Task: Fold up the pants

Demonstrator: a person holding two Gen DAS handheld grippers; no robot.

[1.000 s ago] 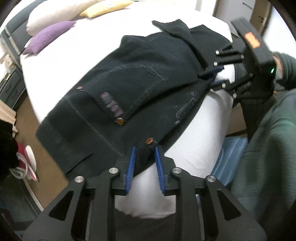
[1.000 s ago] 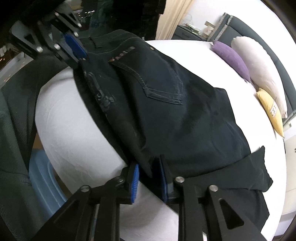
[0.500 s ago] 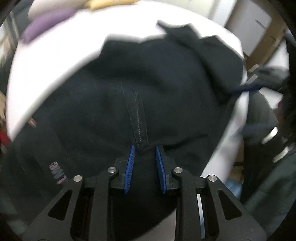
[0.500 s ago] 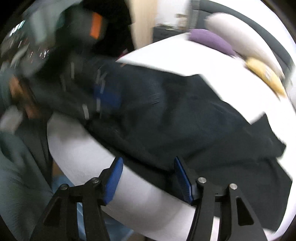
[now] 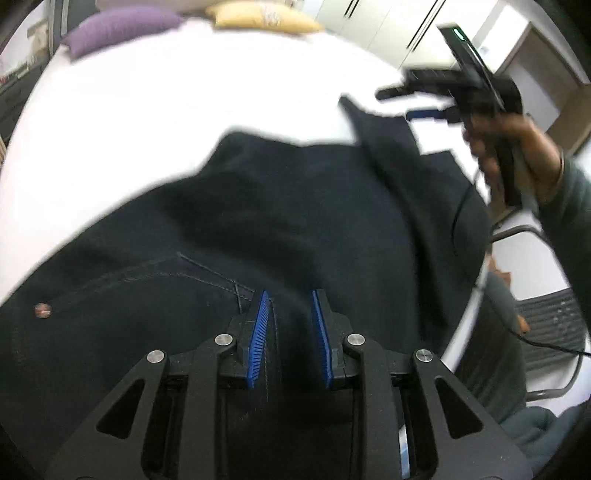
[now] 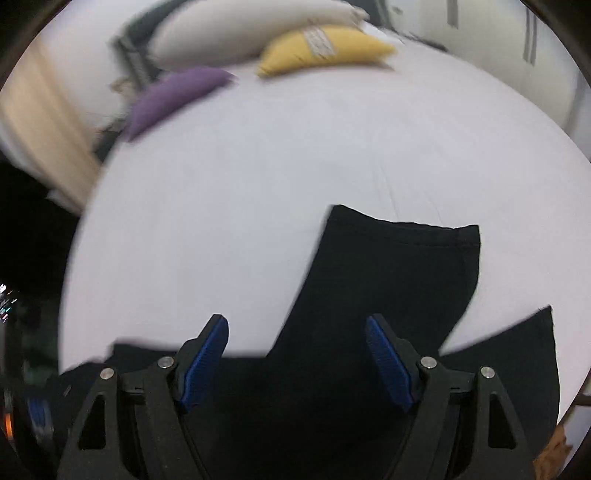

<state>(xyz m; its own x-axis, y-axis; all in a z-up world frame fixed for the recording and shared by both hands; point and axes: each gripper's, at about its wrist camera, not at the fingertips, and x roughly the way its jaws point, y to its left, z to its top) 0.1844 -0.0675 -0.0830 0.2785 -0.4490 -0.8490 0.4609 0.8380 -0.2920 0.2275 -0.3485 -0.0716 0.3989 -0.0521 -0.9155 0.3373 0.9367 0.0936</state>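
The left gripper [image 5: 289, 334] is pinching a ridge of dark cloth on the pants [image 5: 295, 229], near a stitched pocket seam and a small copper rivet [image 5: 43, 309]; its blue pads [image 5: 258, 338] are standing close together with the fabric bunched between them, so it is clamped on the garment at the near edge of the bed [image 5: 177, 96]. The right gripper [image 6: 297, 360] has just been opening its jaws, and they are now standing wide apart with nothing pressed between them: the cloth is lying below the pads, not gripped. In the left wrist view the same tool [image 5: 428, 101] is hanging in a hand [image 5: 517, 147] above the far right part of the garment, blurred, clear of the cloth as far as can be told.

As for progress, the pants are lying dark on the white sheet toward the near edge of the bed, well apart from the purple pillow [image 6: 177, 99], the yellow pillow [image 6: 321, 46] and the white pillow [image 6: 255, 33] at the head end. In the right wrist view two leg ends [image 6: 402, 258] are splaying apart rather than lying stacked, one reaching toward the middle of the bed and the other toward the right edge. This suggests the folding is at an early stage: the legs probably need aligning before the length is being doubled over, and no neat finished packet is showing. How the waistband is lying cannot be made out, since the left tool is blocking it.
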